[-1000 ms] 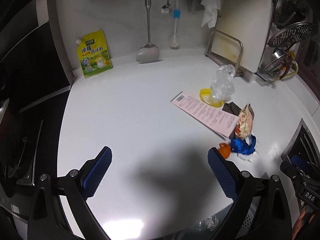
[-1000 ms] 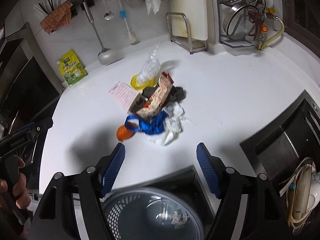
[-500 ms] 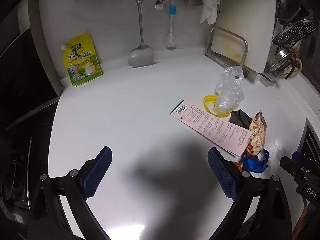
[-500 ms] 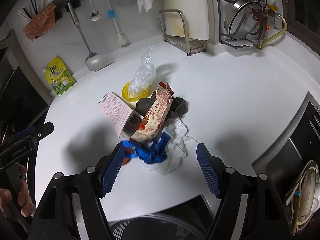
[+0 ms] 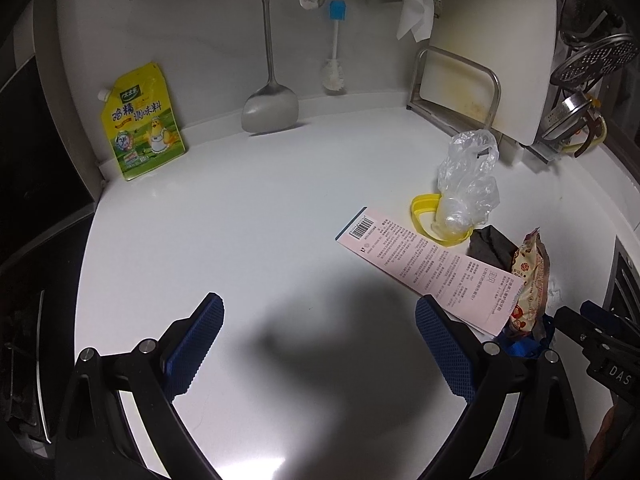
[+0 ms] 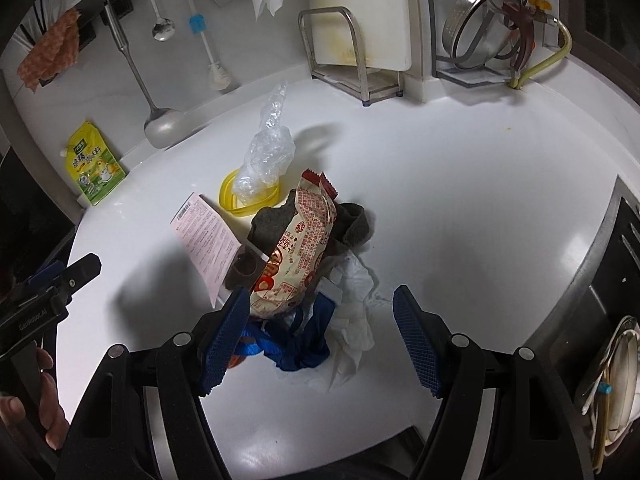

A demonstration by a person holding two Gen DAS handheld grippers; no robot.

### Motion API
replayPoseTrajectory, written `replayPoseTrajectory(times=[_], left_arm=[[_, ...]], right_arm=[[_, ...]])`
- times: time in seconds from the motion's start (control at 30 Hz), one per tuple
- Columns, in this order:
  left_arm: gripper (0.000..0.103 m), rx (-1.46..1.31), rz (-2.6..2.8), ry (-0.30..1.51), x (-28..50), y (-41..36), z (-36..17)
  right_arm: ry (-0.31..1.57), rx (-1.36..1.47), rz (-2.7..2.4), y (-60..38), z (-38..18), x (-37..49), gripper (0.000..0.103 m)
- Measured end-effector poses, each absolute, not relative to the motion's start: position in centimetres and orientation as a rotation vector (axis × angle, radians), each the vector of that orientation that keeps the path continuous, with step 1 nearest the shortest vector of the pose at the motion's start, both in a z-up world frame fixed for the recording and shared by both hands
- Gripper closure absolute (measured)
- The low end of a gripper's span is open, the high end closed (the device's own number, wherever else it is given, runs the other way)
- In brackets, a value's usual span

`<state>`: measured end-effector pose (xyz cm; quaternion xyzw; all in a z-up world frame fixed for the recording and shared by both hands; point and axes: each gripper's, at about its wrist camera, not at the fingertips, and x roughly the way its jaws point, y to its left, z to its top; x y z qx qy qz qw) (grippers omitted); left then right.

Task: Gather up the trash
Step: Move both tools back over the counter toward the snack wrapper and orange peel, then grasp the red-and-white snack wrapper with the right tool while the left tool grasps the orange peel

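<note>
A trash pile lies on the white counter (image 6: 460, 208): a snack wrapper (image 6: 298, 252), a pink paper slip (image 6: 206, 236), a clear plastic bag (image 6: 268, 152) on a yellow ring (image 6: 232, 204), a dark cloth (image 6: 352, 224), a blue strap (image 6: 300, 340), a white tissue (image 6: 356, 312). My right gripper (image 6: 320, 336) is open, its fingers on either side of the blue strap and tissue. My left gripper (image 5: 316, 344) is open and empty over bare counter, left of the pink slip (image 5: 424, 268) and wrapper (image 5: 528, 284).
A yellow seasoning pouch (image 5: 142, 124) leans on the back wall by a hanging spatula (image 5: 270, 100) and brush (image 5: 334, 68). A cutting board in a rack (image 6: 356, 36) and a dish rack (image 6: 488, 32) stand at the back. A sink (image 6: 616, 288) lies right.
Both grippers have moved forward over the counter. The bin below the right gripper has left view, and the trash pile now sits between its fingers. Both stay open.
</note>
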<state>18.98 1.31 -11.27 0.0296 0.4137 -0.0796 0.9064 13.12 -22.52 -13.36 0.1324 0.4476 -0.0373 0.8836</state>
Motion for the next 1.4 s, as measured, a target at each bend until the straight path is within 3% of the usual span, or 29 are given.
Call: replayPoseTrajectory(times=[0.53, 0.67, 0.8, 1.0, 1.4], left_arm=[[0.008, 0.097, -0.194, 0.88, 19.6, -0.2, -12.8], [0.008, 0.095, -0.196, 0.882, 19.7, -0.3, -12.9], [0.008, 0.088, -0.2, 0.891, 19.7, -0.6, -13.0], [0.008, 0.084, -0.214, 0.895, 19.2, -1.3, -13.1], [0.008, 0.089, -0.285, 0.908, 17.0, -3.7, -14.0]], right_arm=[[0.946, 0.234, -0.116, -22.2, -15.4, 17.1, 0.033], [0.951, 0.218, -0.101, -21.7, -15.6, 17.6, 0.044], [0.954, 0.193, -0.084, -21.1, -15.4, 17.7, 0.071], [0.926, 0.21, -0.049, -21.3, -14.7, 16.9, 0.081], [0.87, 0.286, -0.062, -24.7, -12.5, 14.0, 0.083]])
